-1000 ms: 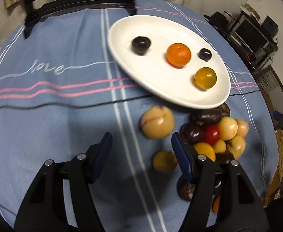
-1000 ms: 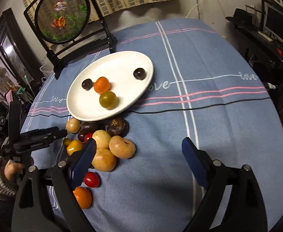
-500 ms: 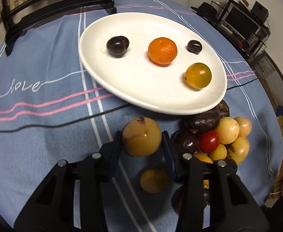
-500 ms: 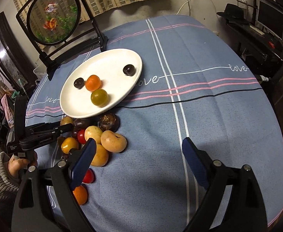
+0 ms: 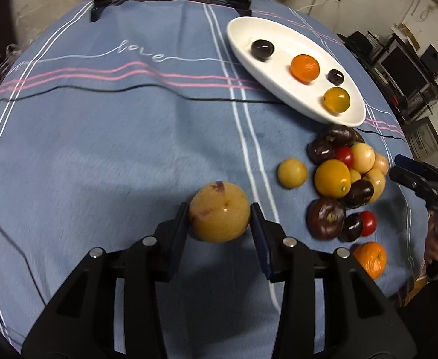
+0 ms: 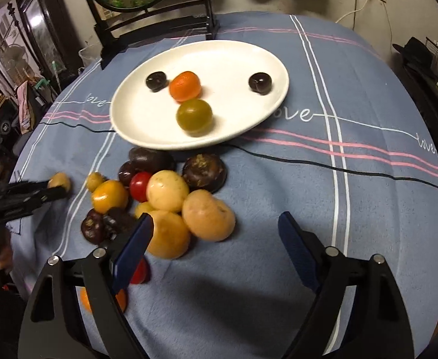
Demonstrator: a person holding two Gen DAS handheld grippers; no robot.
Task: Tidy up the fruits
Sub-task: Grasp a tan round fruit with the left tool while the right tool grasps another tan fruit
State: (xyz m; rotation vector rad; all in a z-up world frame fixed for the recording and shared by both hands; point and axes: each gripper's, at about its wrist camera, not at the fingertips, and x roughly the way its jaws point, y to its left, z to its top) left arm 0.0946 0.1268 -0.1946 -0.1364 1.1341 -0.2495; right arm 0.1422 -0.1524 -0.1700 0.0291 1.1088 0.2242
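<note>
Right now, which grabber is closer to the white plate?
Probably right. The right gripper hangs open just past the fruit pile from the white plate; the left gripper, holding a yellow fruit, sits farther off.

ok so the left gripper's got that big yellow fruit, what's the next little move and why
Probably carry it toward the white plate. The left gripper is shut on the big yellow fruit, away from the pile, and the plate has bare space beside its four fruits. The right gripper is open over the pile, holding nothing.
</note>
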